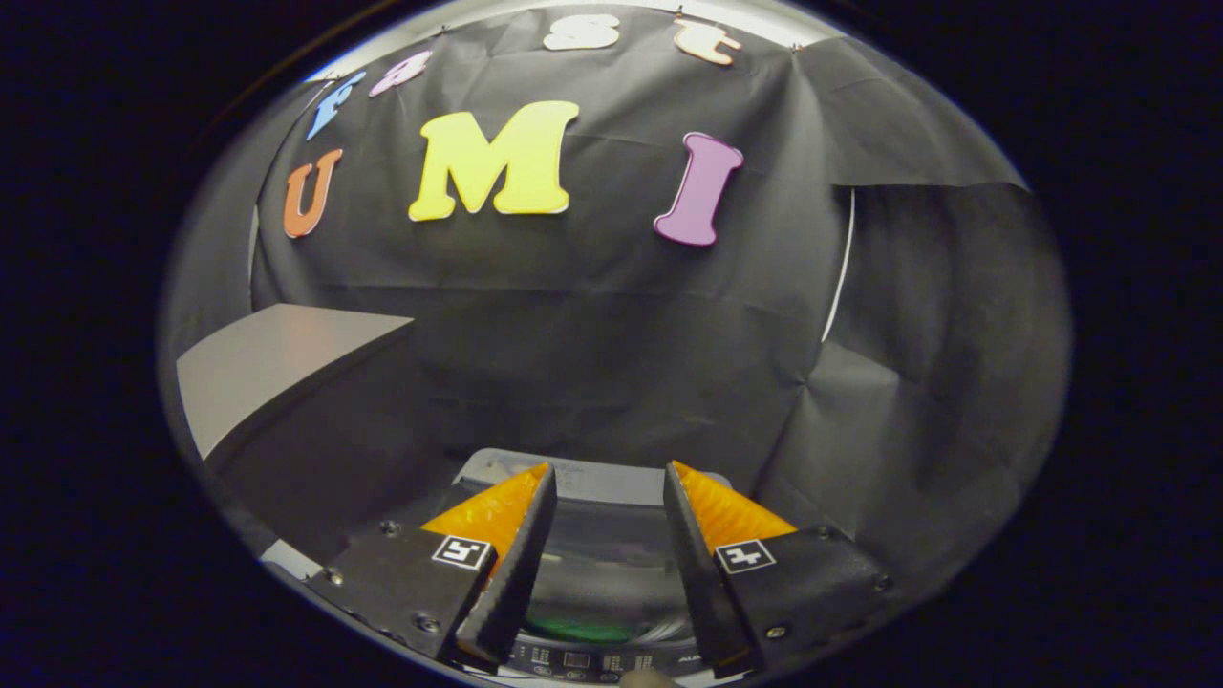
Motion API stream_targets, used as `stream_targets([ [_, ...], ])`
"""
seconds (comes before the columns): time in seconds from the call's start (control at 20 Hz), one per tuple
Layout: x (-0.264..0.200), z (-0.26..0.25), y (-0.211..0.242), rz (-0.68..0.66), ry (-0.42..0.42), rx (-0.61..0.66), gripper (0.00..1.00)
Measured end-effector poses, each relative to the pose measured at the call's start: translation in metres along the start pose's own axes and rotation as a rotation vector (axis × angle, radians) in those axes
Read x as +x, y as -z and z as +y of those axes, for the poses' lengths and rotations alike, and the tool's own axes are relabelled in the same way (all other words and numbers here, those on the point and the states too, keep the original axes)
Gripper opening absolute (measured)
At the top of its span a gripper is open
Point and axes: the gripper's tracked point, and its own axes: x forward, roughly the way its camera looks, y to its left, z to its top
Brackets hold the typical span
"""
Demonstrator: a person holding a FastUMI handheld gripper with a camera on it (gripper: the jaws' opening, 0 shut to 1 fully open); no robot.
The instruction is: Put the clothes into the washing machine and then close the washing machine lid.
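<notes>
My gripper (611,468) is open, and nothing sits between its orange-backed black fingers (521,535). Right below and between the fingers is the top of a small washing machine (592,483) with a grey rear edge. Its clear lid (607,564) looks to be lying flat over the tub. Through the lid a green patch (578,629) shows inside, too blurred to tell whether it is cloth. The machine's control panel (583,659) runs along its near edge, under the bases of the fingers.
A grey tabletop (277,363) stands to the left of the machine and higher than it. Black cloth walls close the booth behind and to the right of the machine.
</notes>
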Motion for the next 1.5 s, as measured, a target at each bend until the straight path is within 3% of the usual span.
stream_targets([
  [0.25,-0.069,0.002,-0.006,-0.036,0.033,0.029,0.72],
  [0.6,-0.227,0.025,-0.008,-0.141,0.053,0.056,0.71],
  [0.85,-0.328,0.042,0.021,-0.177,0.041,0.092,0.72],
  [1.2,-0.407,0.051,0.067,-0.191,0.000,0.104,0.72],
  [1.5,-0.435,0.038,0.074,-0.216,0.028,0.129,0.72],
])
